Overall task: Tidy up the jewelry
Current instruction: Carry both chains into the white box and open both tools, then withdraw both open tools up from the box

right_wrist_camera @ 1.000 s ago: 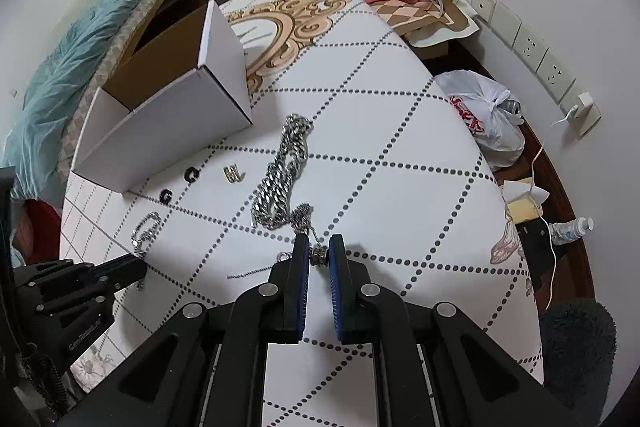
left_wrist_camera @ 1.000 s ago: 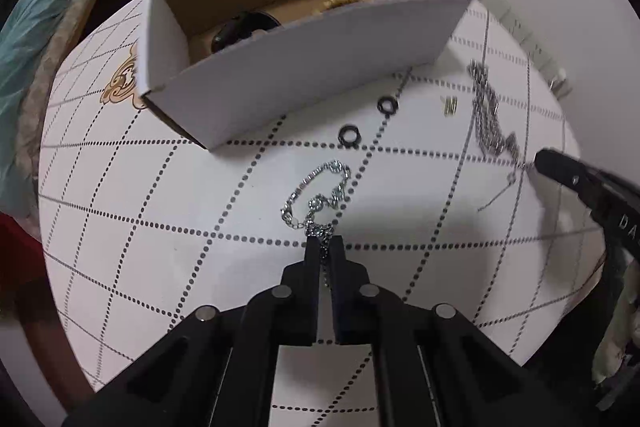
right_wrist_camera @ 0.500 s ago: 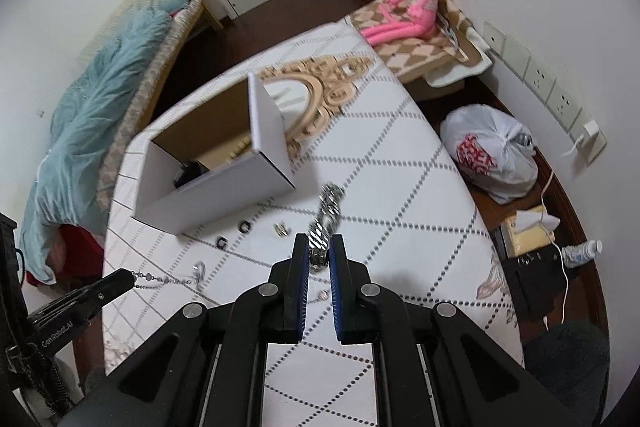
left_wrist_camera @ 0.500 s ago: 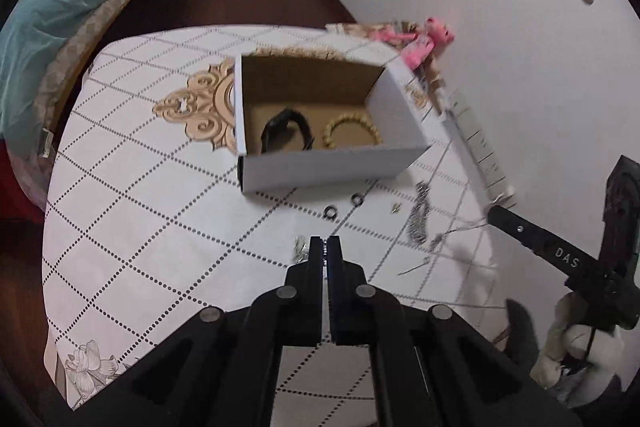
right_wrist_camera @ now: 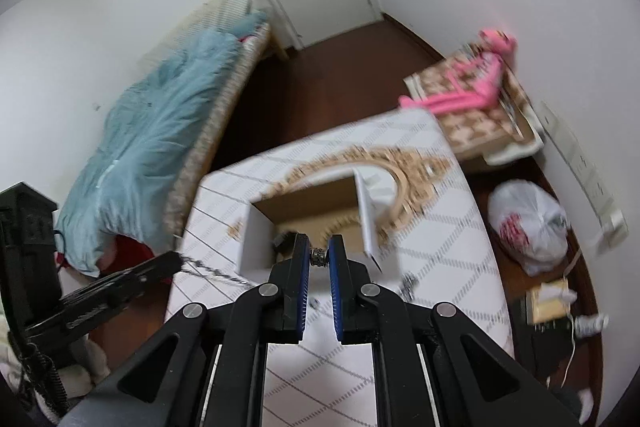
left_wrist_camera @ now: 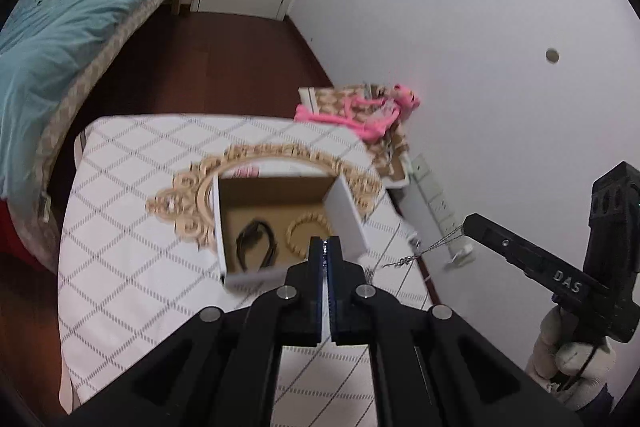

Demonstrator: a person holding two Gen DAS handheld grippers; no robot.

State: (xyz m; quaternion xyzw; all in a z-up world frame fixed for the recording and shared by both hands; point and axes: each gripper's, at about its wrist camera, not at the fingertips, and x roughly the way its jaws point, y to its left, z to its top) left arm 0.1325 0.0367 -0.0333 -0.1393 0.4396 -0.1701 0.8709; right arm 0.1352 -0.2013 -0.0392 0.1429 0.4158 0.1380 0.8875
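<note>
An open cardboard box [left_wrist_camera: 344,215] stands on the white table [left_wrist_camera: 120,267]; it holds a black bracelet [left_wrist_camera: 256,243] and a beige bead bracelet [left_wrist_camera: 306,225]. My left gripper [left_wrist_camera: 327,247] is shut high above the box's near wall; in the right wrist view a thin silver chain [right_wrist_camera: 212,269] hangs from its fingertips [right_wrist_camera: 170,259]. My right gripper [right_wrist_camera: 319,253] is shut on a thick silver chain [right_wrist_camera: 319,253], also high above the box [right_wrist_camera: 256,239]. In the left wrist view that chain [left_wrist_camera: 436,249] trails from the right gripper's fingertips [left_wrist_camera: 474,225].
A bed with a teal blanket [left_wrist_camera: 60,39] lies left of the table. A pink plush toy [right_wrist_camera: 472,91] sits on a low stand beyond it. A white plastic bag [right_wrist_camera: 532,227] and wall sockets [left_wrist_camera: 436,199] are on the right. Small jewelry pieces [right_wrist_camera: 408,281] lie on the table.
Both grippers have risen well above the table, each lifting its chain off the surface. The view has swung up toward the box and the room.
</note>
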